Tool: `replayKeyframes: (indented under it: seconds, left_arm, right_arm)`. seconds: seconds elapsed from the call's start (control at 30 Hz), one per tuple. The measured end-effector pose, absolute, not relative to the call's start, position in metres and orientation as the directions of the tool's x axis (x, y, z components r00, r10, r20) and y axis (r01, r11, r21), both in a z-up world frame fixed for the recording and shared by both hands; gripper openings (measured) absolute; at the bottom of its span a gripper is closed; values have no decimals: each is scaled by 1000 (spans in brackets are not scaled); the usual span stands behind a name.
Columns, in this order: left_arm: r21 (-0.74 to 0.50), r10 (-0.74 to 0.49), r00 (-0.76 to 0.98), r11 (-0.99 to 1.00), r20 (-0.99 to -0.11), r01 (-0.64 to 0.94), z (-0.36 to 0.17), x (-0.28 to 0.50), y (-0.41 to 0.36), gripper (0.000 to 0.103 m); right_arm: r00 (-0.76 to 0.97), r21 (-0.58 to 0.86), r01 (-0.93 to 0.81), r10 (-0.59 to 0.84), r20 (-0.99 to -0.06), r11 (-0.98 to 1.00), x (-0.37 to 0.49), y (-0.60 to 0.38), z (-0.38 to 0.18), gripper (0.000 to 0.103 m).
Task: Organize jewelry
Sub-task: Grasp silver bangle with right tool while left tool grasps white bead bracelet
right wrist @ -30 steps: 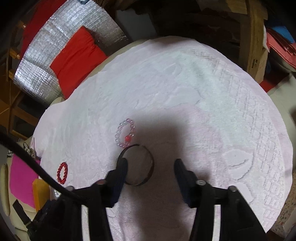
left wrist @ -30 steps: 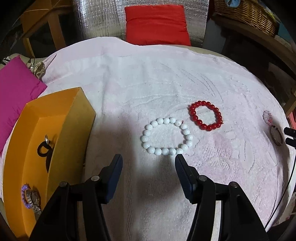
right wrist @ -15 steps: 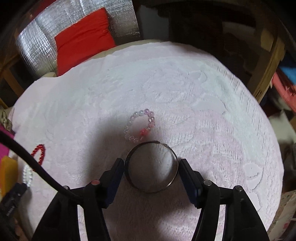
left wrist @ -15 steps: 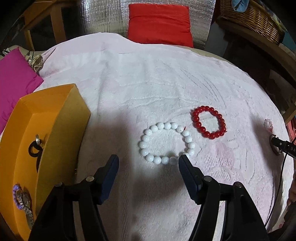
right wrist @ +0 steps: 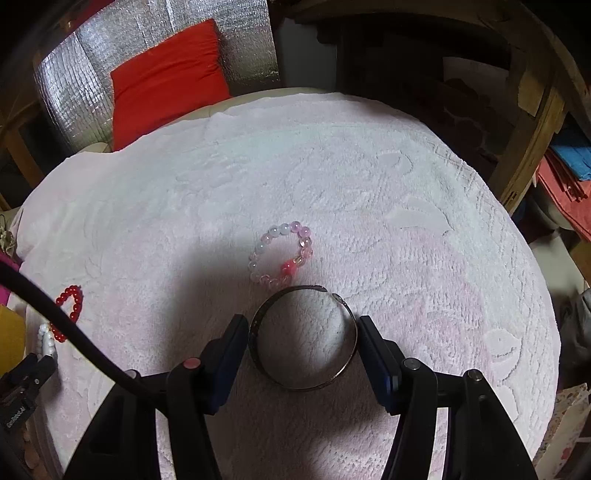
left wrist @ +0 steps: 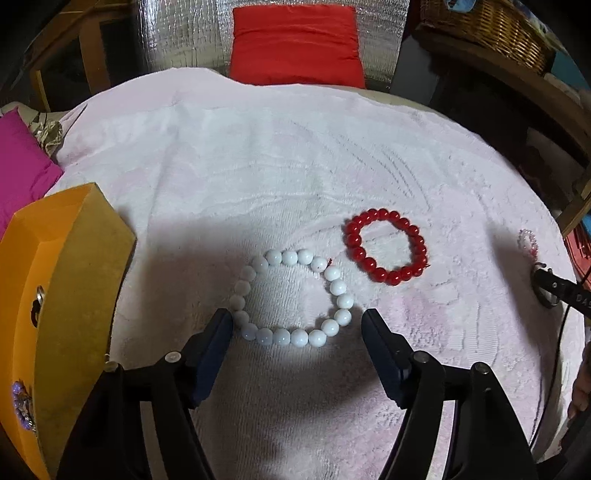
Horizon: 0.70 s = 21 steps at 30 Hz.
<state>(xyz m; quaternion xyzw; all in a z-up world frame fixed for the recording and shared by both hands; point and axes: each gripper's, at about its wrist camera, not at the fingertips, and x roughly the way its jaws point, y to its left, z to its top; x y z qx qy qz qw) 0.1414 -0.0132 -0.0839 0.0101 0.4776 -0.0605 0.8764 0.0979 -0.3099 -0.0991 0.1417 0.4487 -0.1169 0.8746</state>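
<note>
A white bead bracelet lies on the pale pink towel. My left gripper is open, its fingertips on either side of the bracelet's near edge. A red bead bracelet lies just right of it. My right gripper is open around a metal bangle, fingers close beside its left and right sides. A pink bead bracelet lies just beyond the bangle. An orange box at the left holds several pieces of jewelry.
A red cushion and silver foil backing stand behind the towel. A magenta cushion is at the far left. A wicker basket sits on wooden furniture at the back right. A black cable crosses the right wrist view.
My left gripper has moved forward, so its fingertips now flank the white bracelet. My right gripper has advanced over the bangle, which now sits between its fingers. Both stay open.
</note>
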Motion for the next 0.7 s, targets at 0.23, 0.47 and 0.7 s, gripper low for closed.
replayKeyframes:
  seconds: [0.23,0.47,0.7]
  left_arm:
    - [-83,-130,549,991,-826,109,-86,140,-7,71]
    - [-62,-128,562,989,-817,136,-85,136,-6,37]
    - [-84,-151,563,986,-813,144,-81,130,7,21]
  right_arm:
    - [571,171,345,-62,-818,923,94,-311,-97,62]
    - [573,206,340,-29,-819,918,92,-307,-95,44]
    - [557,297,330,69,-828,896,94,-320,-95,55]
